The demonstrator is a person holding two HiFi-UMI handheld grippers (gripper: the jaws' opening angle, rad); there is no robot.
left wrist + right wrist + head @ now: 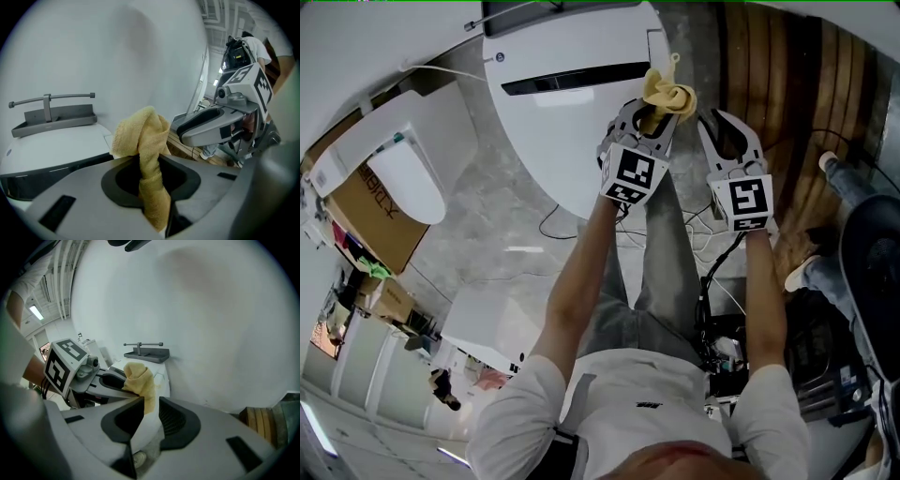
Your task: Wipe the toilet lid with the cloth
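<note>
The white toilet lid (572,131) lies shut at the top middle of the head view. My left gripper (652,120) hovers over the lid's right edge, shut on a bunched yellow cloth (667,95). In the left gripper view the cloth (140,136) rises twisted from between the jaws (151,187), above the lid (51,140). My right gripper (719,120) sits just right of the left one, off the lid's side, open by a narrow gap with nothing in it. Its own view shows that gap (150,408), with the cloth (138,378) and the left gripper (110,383) beyond.
A grey shelf with a rail (51,115) hangs on the white wall behind the toilet. A spare toilet seat (403,178) rests on a cardboard box at left. Cables (558,225) trail on the grey floor. Wooden slats (787,84) and a black chair (872,272) are at right.
</note>
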